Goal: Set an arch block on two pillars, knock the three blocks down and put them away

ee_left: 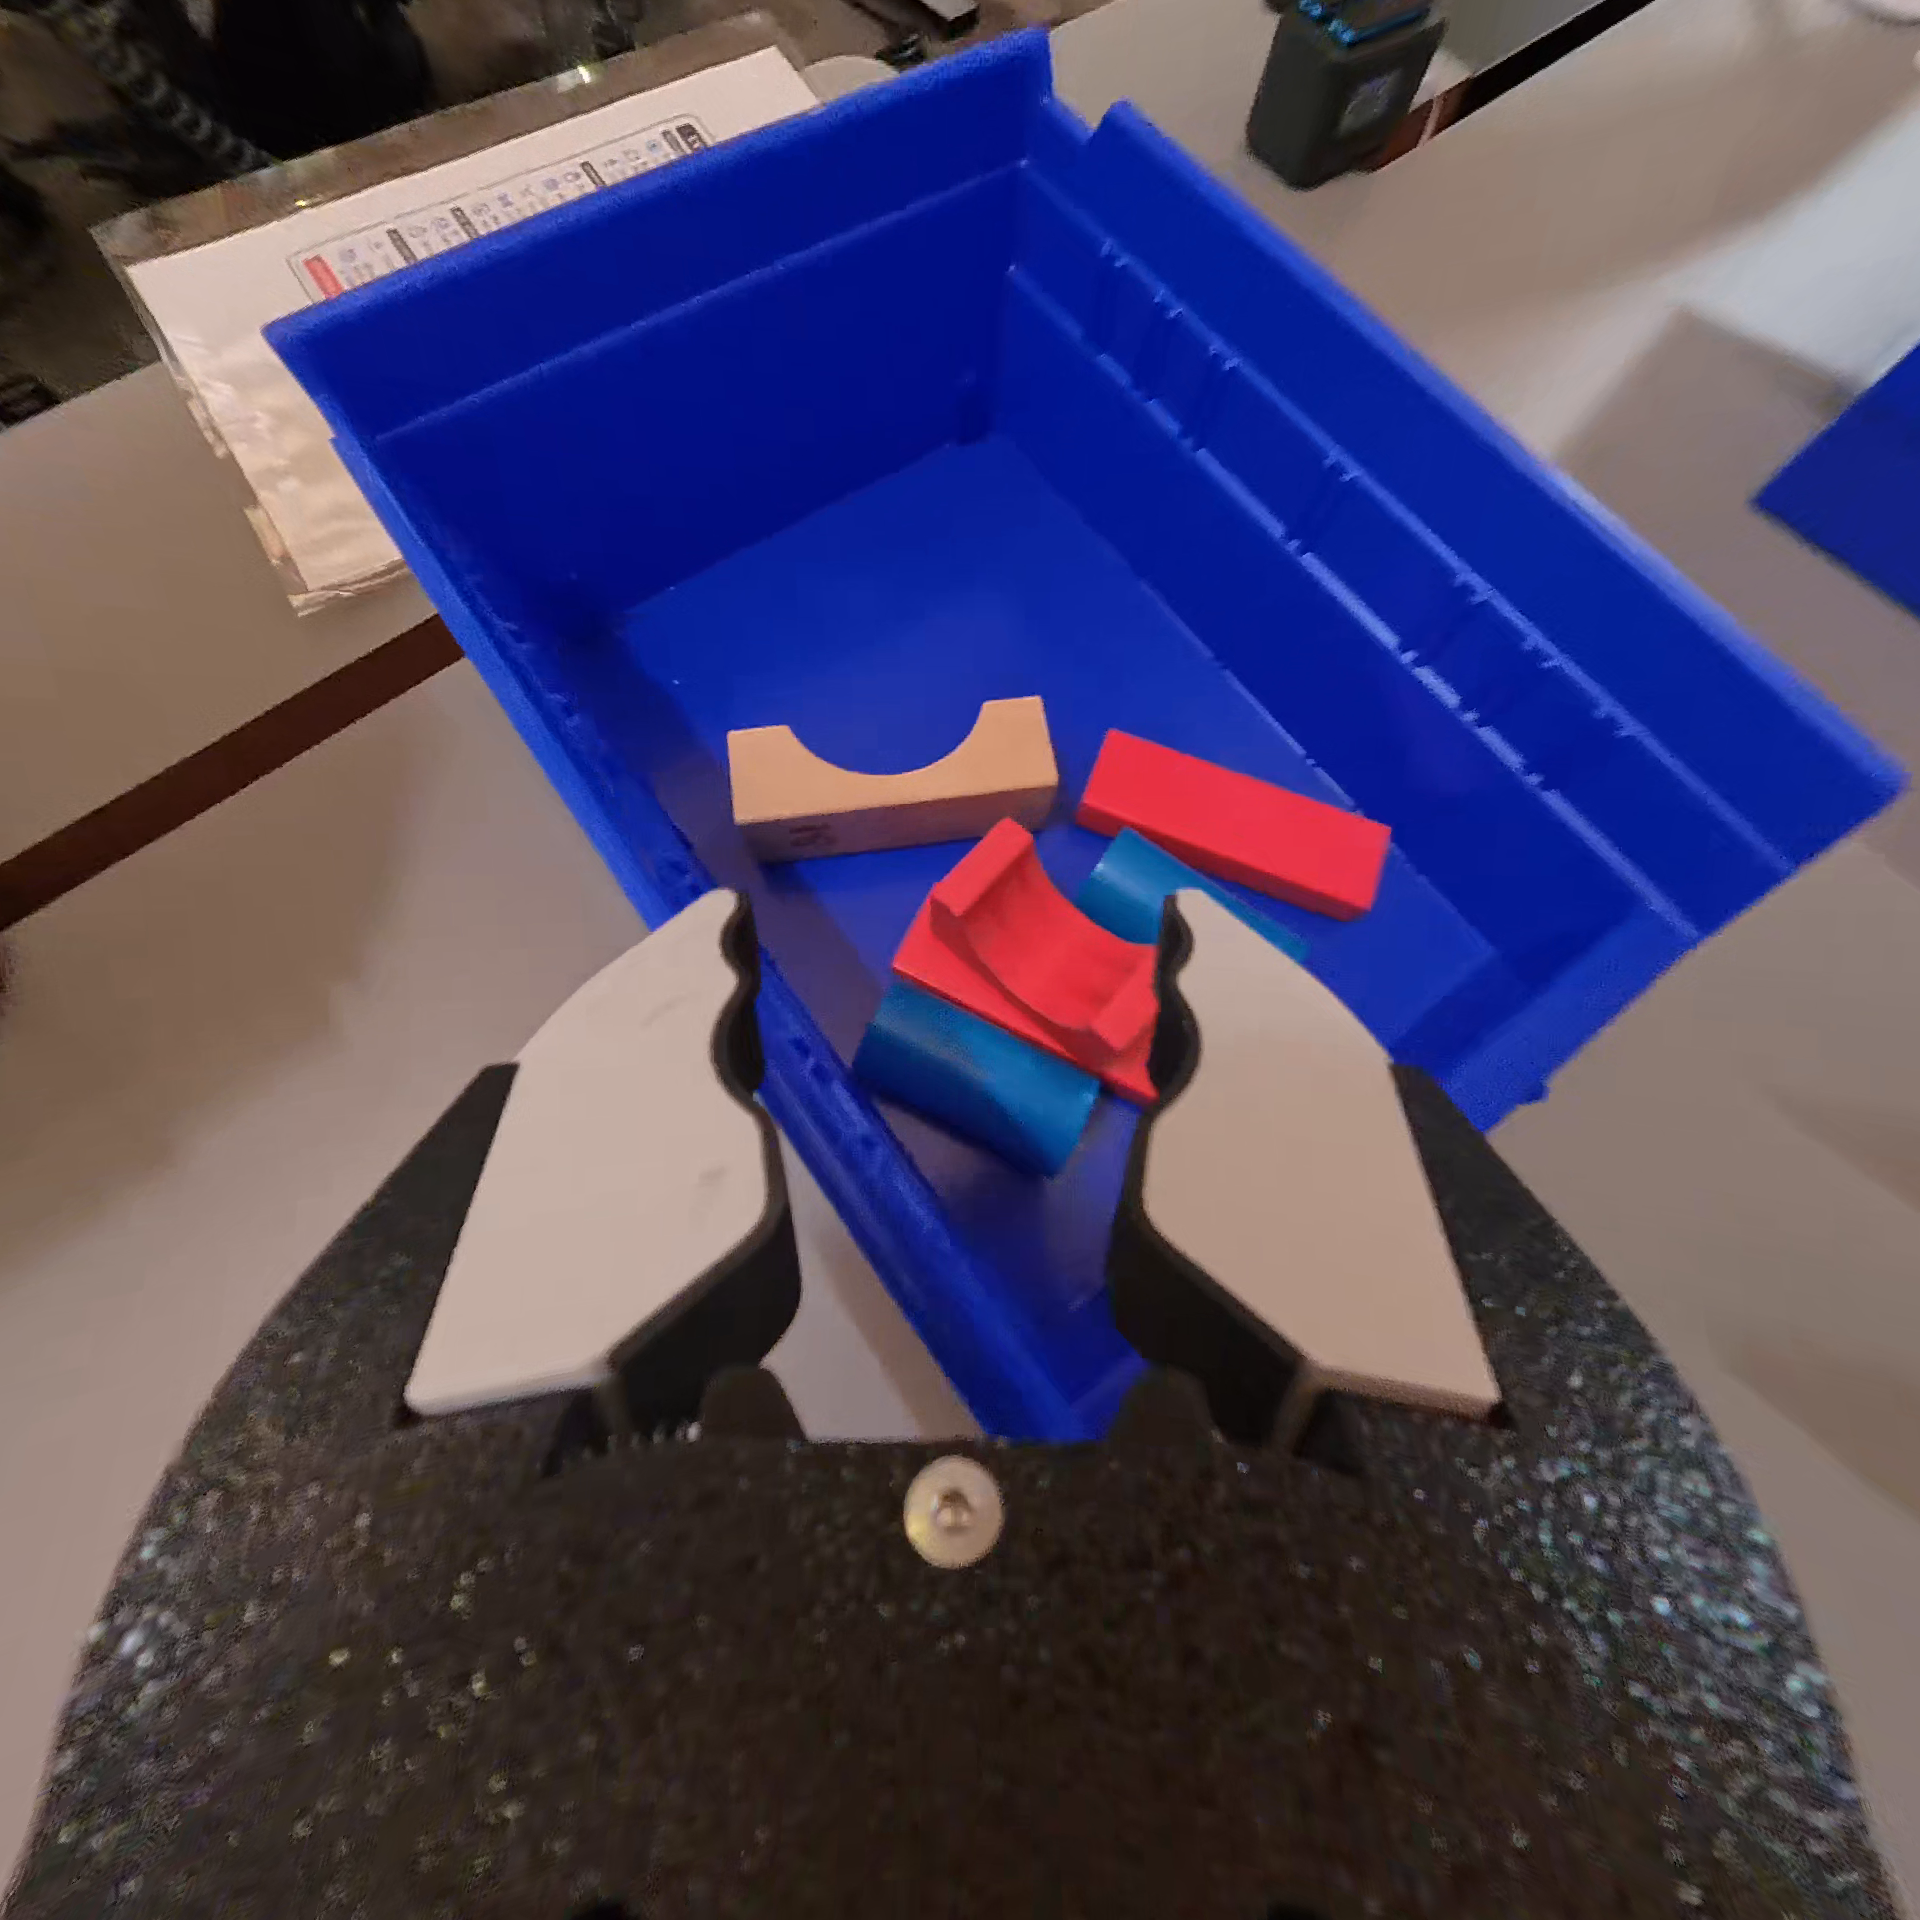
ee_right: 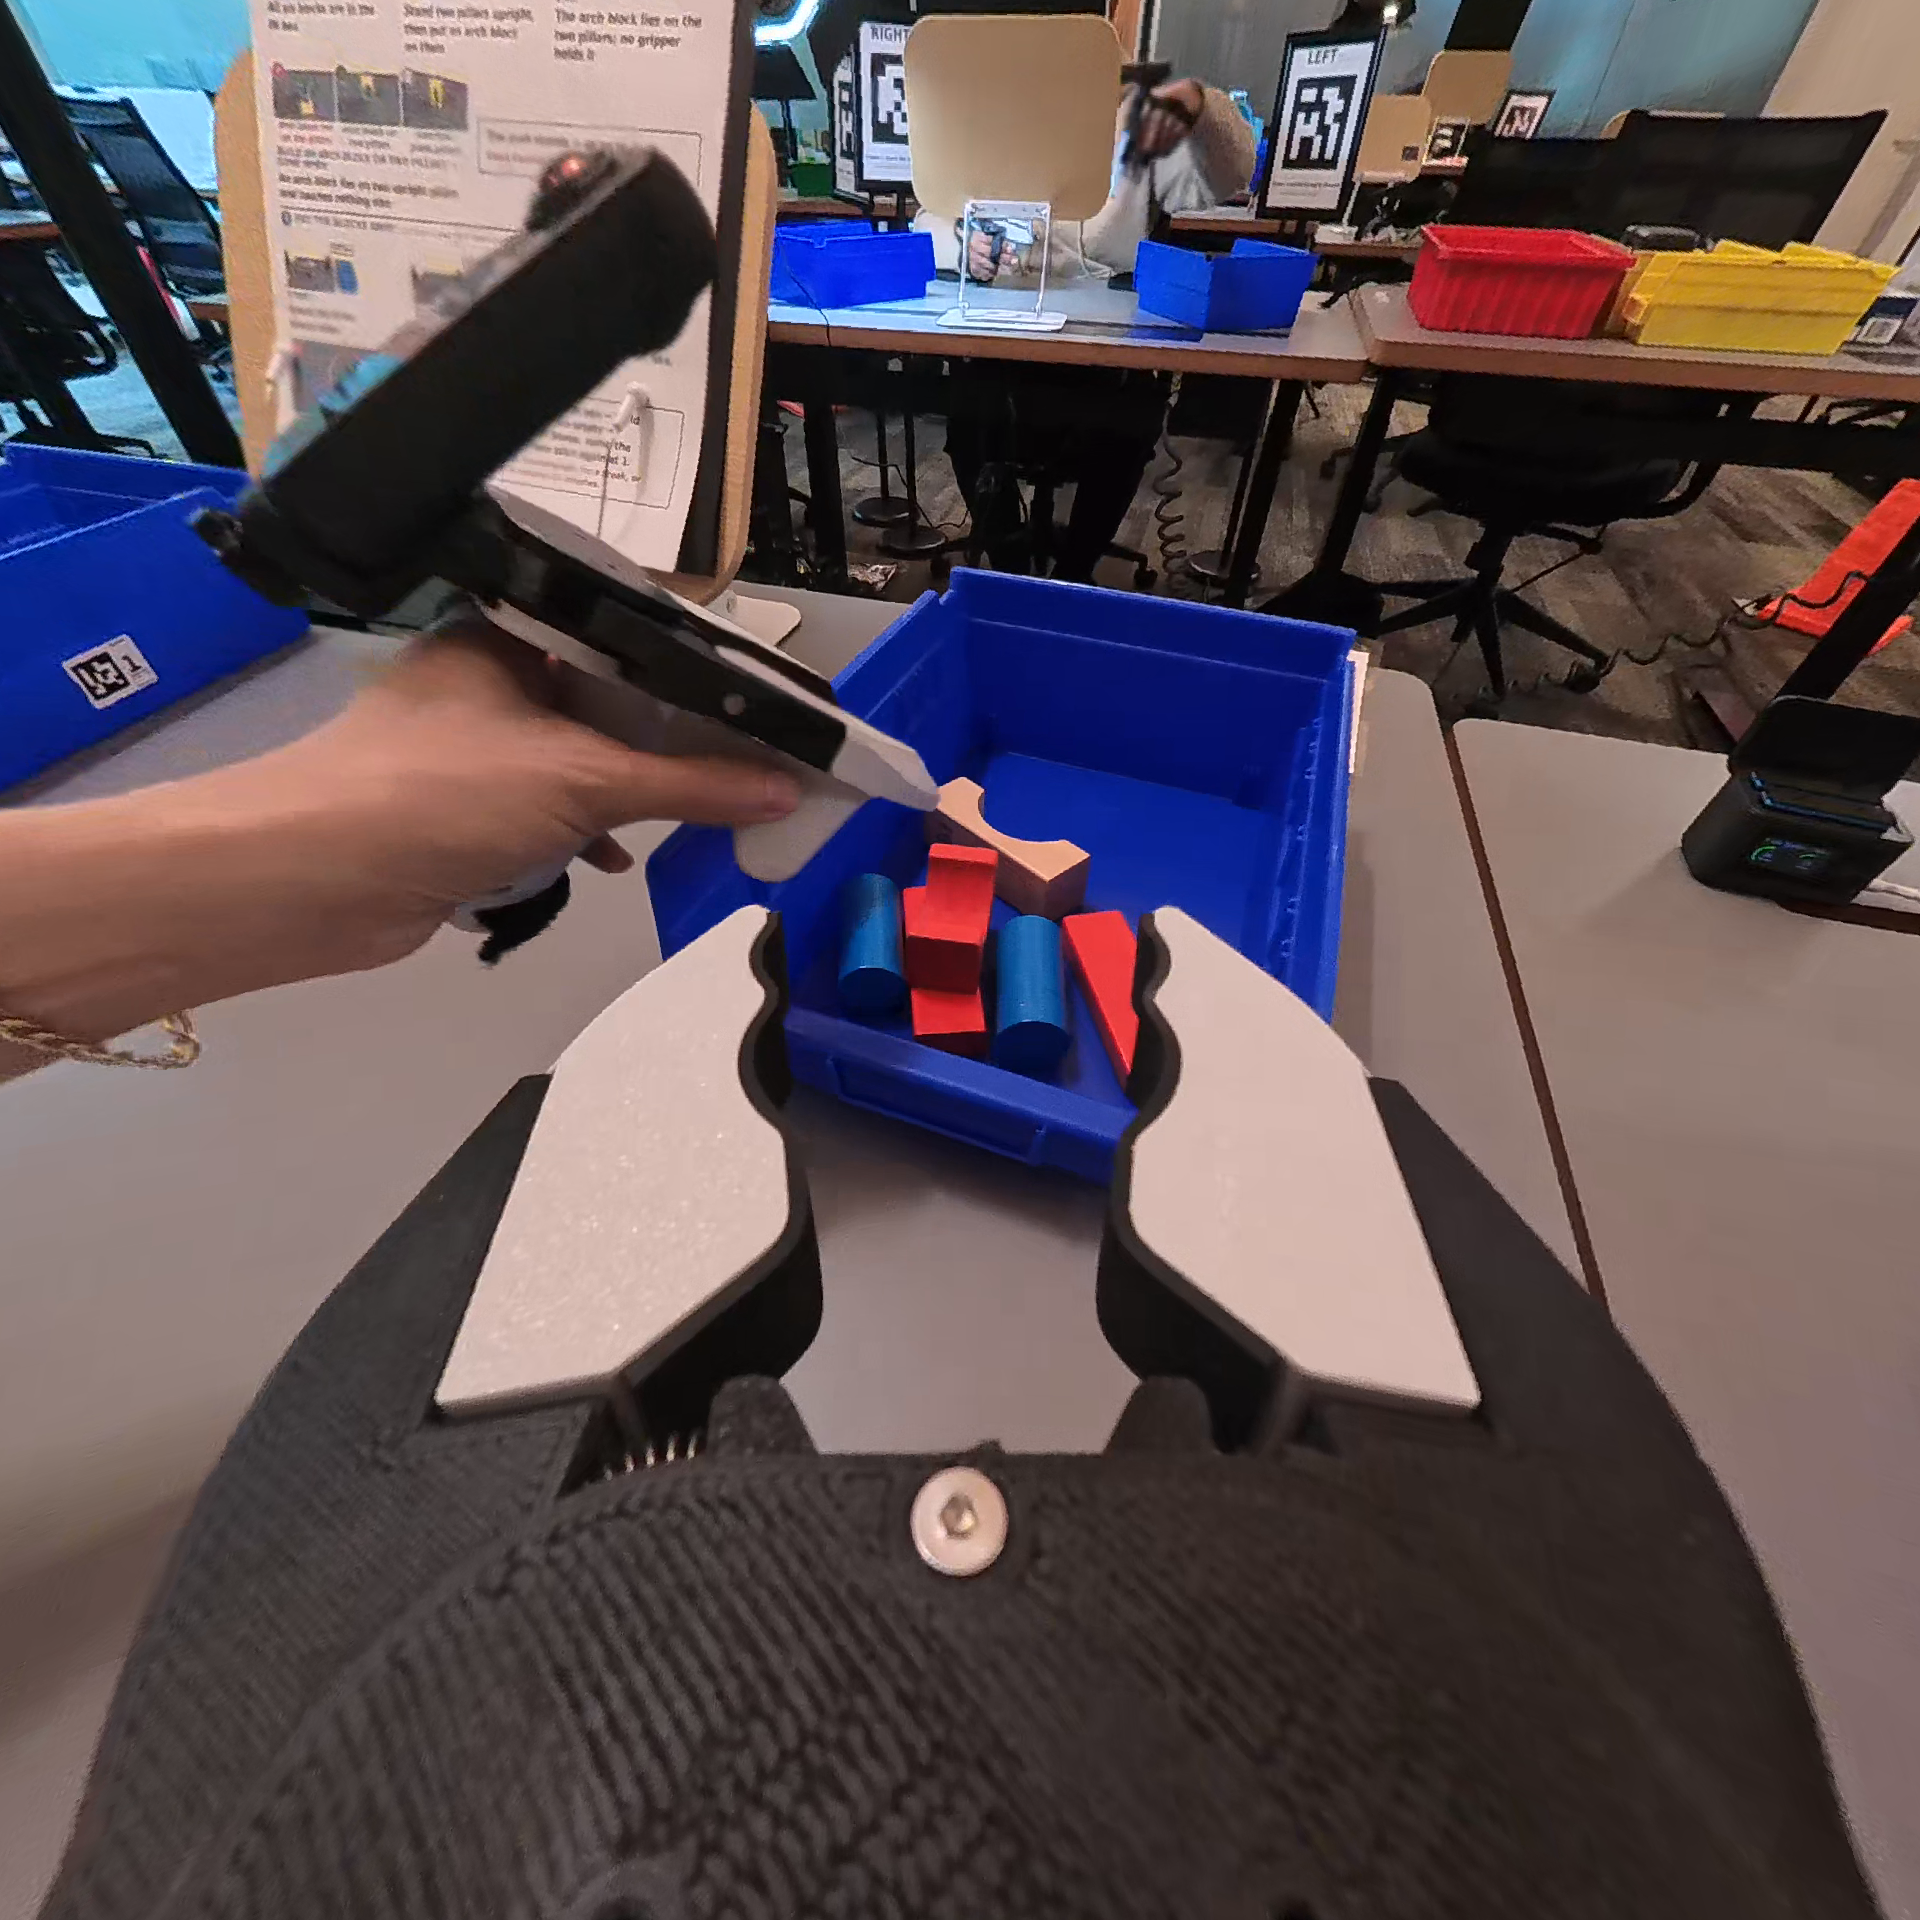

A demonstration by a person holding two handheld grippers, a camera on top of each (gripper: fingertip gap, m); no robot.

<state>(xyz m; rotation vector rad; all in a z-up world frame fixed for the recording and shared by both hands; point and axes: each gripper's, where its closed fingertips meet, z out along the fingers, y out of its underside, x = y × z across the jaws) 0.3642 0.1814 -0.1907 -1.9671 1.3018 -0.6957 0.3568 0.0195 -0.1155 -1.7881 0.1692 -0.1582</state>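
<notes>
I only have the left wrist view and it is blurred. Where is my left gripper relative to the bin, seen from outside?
Observer: The left gripper is tilted down over the near-left corner of the blue bin, jaws open, empty.
Operator: What is closest to it?
Observer: The natural wood arch block, just beyond its tip; whether they touch I cannot tell.
Operator: And my right gripper?
Observer: The right gripper is open and empty, outside the bin's near wall, aimed at two blue cylinders and the red arch block between them.

Dim indoor light, perhaps motion-blurred, fisheye edges
</notes>
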